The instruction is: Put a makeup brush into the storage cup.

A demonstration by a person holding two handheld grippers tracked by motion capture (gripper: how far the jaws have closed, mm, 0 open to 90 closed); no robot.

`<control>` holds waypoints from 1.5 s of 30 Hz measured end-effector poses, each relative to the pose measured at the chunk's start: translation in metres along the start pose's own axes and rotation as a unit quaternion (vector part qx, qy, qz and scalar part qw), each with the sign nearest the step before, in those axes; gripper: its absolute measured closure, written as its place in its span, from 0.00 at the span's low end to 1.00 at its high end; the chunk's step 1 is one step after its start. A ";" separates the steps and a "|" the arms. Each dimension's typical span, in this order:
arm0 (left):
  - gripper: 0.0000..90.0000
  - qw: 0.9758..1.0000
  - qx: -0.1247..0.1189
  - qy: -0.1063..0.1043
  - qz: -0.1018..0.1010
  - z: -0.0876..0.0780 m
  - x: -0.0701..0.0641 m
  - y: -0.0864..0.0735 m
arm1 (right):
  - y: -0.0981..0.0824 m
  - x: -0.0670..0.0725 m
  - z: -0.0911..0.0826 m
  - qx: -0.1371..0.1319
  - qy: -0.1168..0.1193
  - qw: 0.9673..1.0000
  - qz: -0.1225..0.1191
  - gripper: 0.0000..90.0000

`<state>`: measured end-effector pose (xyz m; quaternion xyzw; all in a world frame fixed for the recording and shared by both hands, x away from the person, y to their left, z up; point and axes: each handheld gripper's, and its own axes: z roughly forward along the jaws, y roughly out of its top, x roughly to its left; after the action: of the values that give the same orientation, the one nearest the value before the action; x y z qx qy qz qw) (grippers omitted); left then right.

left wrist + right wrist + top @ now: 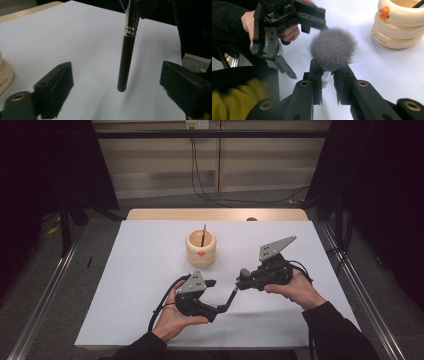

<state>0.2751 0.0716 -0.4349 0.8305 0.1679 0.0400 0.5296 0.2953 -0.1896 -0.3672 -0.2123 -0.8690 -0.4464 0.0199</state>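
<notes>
A makeup brush with a fluffy grey head (333, 48), a silver ferrule and a long black handle (126, 62) hangs above the white table (150, 260). My right gripper (327, 75) is shut on the brush at the ferrule, just below the bristles. The handle (230, 297) slants down toward my left gripper (214, 299). In the left gripper view the left gripper (120, 90) stands open, its jaws either side of the handle's tip with gaps on both sides. A cream ringed holder (201, 249) with an orange mark stands behind, a dark slim stick (203, 235) upright in it.
The holder (399, 25) sits at the top right of the right gripper view, apart from the brush. A person's left hand (287, 32) and its gripper show there at the upper left. The table's wooden far edge (215, 214) lies behind. Metal rails flank the table.
</notes>
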 end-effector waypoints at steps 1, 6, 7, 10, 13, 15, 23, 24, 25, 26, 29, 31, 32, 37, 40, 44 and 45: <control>0.23 1.000 0.000 -0.001 0.001 0.002 -0.001 0.002 | 0.000 0.000 0.000 -0.001 0.003 1.000 0.000 0.86; 0.42 1.000 -0.011 -0.006 0.018 0.011 -0.006 0.010 | -0.002 -0.001 -0.001 -0.003 0.005 1.000 0.003 0.86; 0.45 1.000 -0.016 -0.010 0.017 0.013 -0.006 0.011 | -0.002 -0.001 0.000 -0.004 0.006 1.000 0.003 0.86; 0.56 1.000 -0.016 -0.012 0.018 0.014 -0.006 0.013 | -0.003 0.000 0.001 -0.008 0.009 1.000 0.003 0.86; 0.68 1.000 -0.012 -0.021 0.015 0.016 -0.007 0.013 | -0.004 0.001 0.004 -0.007 0.014 1.000 0.002 0.86; 0.75 1.000 -0.005 -0.019 0.013 0.016 -0.006 0.013 | -0.004 0.001 0.005 -0.007 0.012 1.000 0.001 0.86; 0.85 0.999 -0.011 -0.031 0.013 0.017 -0.006 0.013 | -0.005 0.001 0.008 -0.012 0.023 1.000 0.003 0.86; 0.87 0.999 -0.015 -0.031 0.013 0.018 -0.006 0.012 | -0.006 0.001 0.008 -0.011 0.025 1.000 0.002 0.86; 0.87 0.999 -0.016 -0.035 0.013 0.018 -0.006 0.012 | -0.006 0.001 0.009 -0.011 0.023 1.000 0.001 0.86; 0.88 0.999 -0.013 -0.033 0.015 0.018 -0.007 0.012 | -0.006 0.001 0.009 -0.011 0.024 1.000 0.003 0.86; 0.88 0.999 -0.016 -0.033 0.014 0.017 -0.007 0.013 | -0.007 0.000 0.008 -0.016 0.026 1.000 0.000 0.85; 0.88 0.999 -0.017 -0.033 0.012 0.017 -0.007 0.013 | -0.007 0.000 0.008 -0.023 0.029 0.999 0.001 0.85; 0.88 0.999 -0.019 -0.032 0.011 0.016 -0.007 0.013 | -0.008 0.000 0.007 -0.028 0.031 0.999 0.003 0.85; 0.88 0.999 -0.026 -0.035 0.009 0.016 -0.006 0.013 | -0.009 -0.001 0.008 -0.043 0.037 0.998 0.005 0.84; 0.88 0.999 -0.021 -0.036 0.009 0.016 -0.006 0.013 | -0.009 -0.001 0.008 -0.052 0.033 0.998 0.002 0.82; 0.88 0.999 -0.026 -0.040 0.006 0.017 -0.006 0.012 | -0.010 0.000 0.008 -0.064 0.032 0.997 0.001 0.75; 0.88 0.999 -0.025 -0.040 0.005 0.016 -0.006 0.012 | -0.010 0.000 0.008 -0.064 0.033 0.997 0.001 0.73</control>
<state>0.2763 0.0507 -0.4304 0.8187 0.1409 0.0136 0.5566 0.2927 -0.1889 -0.3799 -0.1992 -0.8373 -0.5079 0.0349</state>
